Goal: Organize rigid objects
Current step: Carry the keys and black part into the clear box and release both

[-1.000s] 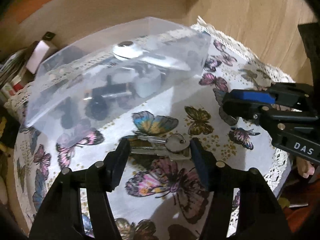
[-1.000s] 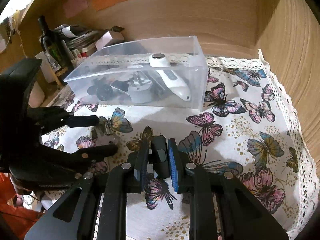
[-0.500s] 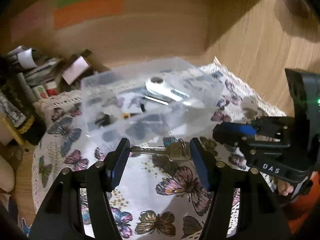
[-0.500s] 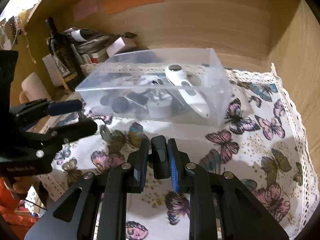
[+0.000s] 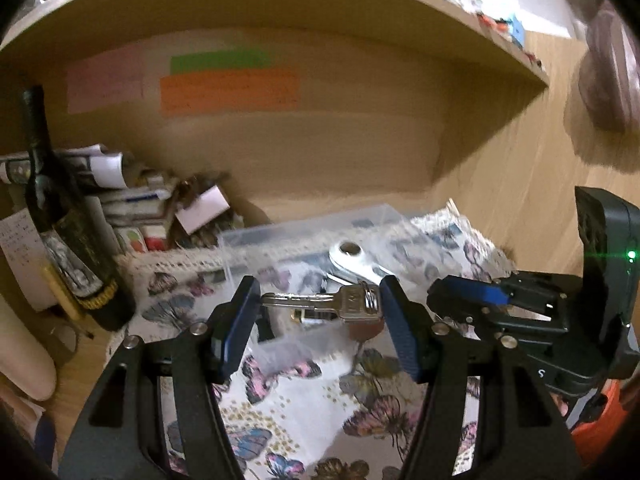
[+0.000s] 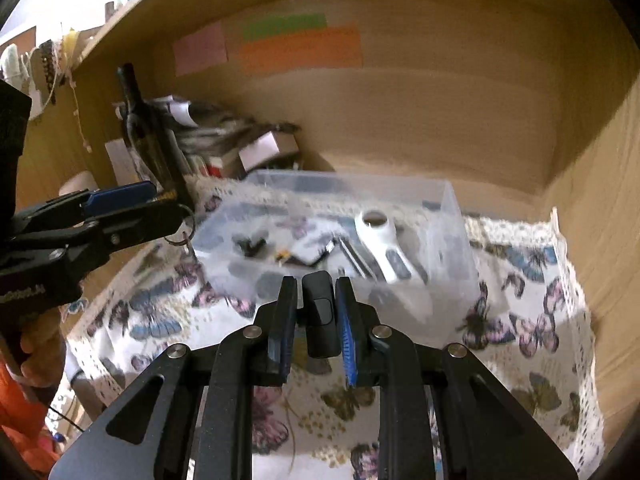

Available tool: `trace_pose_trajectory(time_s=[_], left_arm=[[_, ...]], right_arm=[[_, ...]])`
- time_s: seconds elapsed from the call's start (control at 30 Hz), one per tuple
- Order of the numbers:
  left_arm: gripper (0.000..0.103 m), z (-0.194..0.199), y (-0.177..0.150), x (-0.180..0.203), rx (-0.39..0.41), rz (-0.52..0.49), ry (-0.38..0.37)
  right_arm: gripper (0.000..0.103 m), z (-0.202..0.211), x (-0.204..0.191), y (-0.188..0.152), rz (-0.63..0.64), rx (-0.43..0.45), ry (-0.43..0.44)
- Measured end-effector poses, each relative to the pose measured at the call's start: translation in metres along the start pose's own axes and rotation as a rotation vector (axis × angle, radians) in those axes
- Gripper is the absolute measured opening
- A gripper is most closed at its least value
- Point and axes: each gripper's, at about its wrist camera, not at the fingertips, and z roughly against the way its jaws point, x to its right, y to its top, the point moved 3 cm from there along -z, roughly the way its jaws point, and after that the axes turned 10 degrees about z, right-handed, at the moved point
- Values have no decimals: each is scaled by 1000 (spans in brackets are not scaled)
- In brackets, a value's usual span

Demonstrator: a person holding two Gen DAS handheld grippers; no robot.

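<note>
The left gripper [image 5: 316, 304] holds a silver key [image 5: 320, 303] lengthwise between its jaws, tip against the left pad and ringed head against the right one, lifted clear of the butterfly cloth [image 5: 304, 412] on the counter. The right gripper [image 6: 316, 312] has its jaws drawn narrow around a small black fob [image 6: 319, 316], gripped upright on both sides, also raised above the cloth. Beyond both grippers stands a clear bin [image 6: 344, 236] on the far part of the cloth, with a white tool [image 6: 382, 246] and several small dark items inside; the blur hides what they are. A dark bottle [image 5: 60, 220] stands at the far left beside a stack of papers and boxes [image 5: 132, 200]. Pink, green and orange notes [image 6: 280, 44] are stuck on the wooden back wall.
</note>
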Motion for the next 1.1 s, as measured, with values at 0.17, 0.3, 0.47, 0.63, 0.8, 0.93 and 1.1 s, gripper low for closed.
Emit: trace_pose_trajectory(time_s=[0.17,0.3,0.47,0.63,0.8,0.93,1.1], left_arm=[[61,-1,14,-9,29,17,19],[61,-11,22,-20,20,47,29],[61,-38,20,-37,-40,104,65],[61,-69,5,-48,-135,131,76],[61,-85,-7,-44,-187,115,68],[61,-92,-10,-40,-194,91,81],[63,-93,-9,-35,-205,74,76]], right_arm=[[18,-1,3,18,6,37,-16],[18,-6,11,31,-3,54,-31],[18,-21,22,36,-4,31,-57],[18,-46,43,23,-52,-42,-90],[18,-70,62,6,-111,-120,-94],[18,-81,62,-1,-109,-152,-91],[18,-87,59,-6,-90,-169,-91]])
